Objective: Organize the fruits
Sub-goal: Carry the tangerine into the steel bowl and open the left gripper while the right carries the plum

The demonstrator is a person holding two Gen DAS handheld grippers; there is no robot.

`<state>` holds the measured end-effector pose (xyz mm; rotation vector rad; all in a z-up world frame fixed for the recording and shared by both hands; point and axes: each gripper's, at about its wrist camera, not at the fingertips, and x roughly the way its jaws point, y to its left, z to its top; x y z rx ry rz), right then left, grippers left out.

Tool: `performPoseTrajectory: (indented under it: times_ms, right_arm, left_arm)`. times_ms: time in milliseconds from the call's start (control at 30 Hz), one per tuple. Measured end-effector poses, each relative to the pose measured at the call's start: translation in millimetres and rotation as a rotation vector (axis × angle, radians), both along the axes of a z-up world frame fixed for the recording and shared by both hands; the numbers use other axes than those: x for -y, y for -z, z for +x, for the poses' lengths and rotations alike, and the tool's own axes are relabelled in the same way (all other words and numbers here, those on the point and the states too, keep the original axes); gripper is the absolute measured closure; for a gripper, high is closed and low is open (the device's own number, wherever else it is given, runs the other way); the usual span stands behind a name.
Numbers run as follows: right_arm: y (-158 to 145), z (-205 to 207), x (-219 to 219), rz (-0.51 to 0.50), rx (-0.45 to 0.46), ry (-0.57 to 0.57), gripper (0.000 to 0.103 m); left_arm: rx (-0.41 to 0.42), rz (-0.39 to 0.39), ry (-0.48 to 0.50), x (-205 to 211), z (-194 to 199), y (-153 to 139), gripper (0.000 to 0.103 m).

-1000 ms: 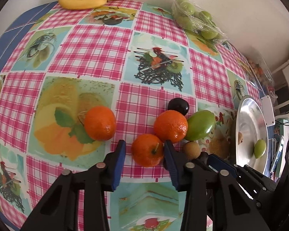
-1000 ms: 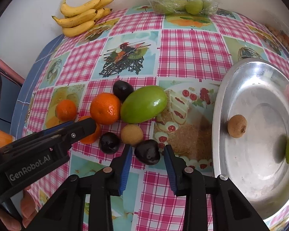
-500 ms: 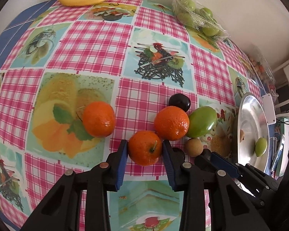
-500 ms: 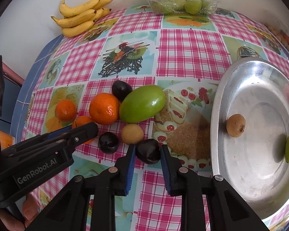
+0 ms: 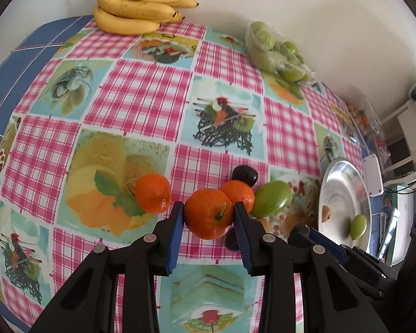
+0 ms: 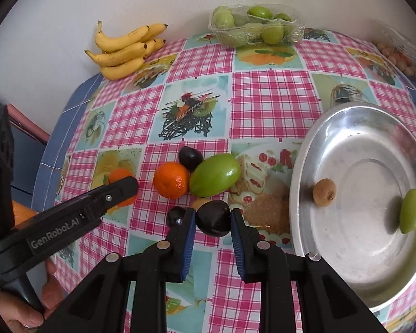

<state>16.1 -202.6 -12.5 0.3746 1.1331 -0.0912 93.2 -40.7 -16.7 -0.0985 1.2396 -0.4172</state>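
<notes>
My left gripper (image 5: 208, 216) is shut on an orange mandarin (image 5: 208, 213) and holds it above the checked tablecloth. My right gripper (image 6: 212, 219) is shut on a dark plum (image 6: 213, 217) and holds it lifted, left of the steel bowl (image 6: 355, 127). On the cloth lie two more mandarins (image 5: 152, 196) (image 6: 171, 179), a big green mango (image 6: 215, 175), another dark plum (image 6: 190, 157), a small dark plum (image 6: 174, 216) and a brown fruit (image 6: 201, 202) partly hidden behind the held plum. The bowl holds a brown fruit (image 6: 324, 192) and a small green fruit (image 6: 411, 214).
Bananas (image 6: 124, 51) lie at the back left by the wall. A wrapped tray of green fruits (image 6: 255, 27) stands at the back. A bag of small brown fruits (image 6: 399, 55) lies at the back right. The left gripper's body (image 6: 55, 227) crosses the right view's left side.
Both grippers have closed on their fruits and lifted them: the left with the mandarin, the right with the plum. Both views have risen and pulled back from the table.
</notes>
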Motion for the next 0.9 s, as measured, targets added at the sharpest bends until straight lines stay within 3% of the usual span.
performPoseTrajectory:
  times_ms: [367,700,900]
  right_arm:
    - [-12,7,19,-0.053,-0.025,0.044,0.076]
    - [-14,-15,63,-0.054,-0.030,0.163,0.076]
    - [-15,-40,99,-0.054,-0.033,0.264,0.076]
  left_arm:
    - [-0.007,-0.009,0.003,12,-1,0,0.066]
    - [0.057,0.063,0.092,48,-19,-9,0.066]
    - [0.069,0.043,0.196,84,-40,-16,0.066]
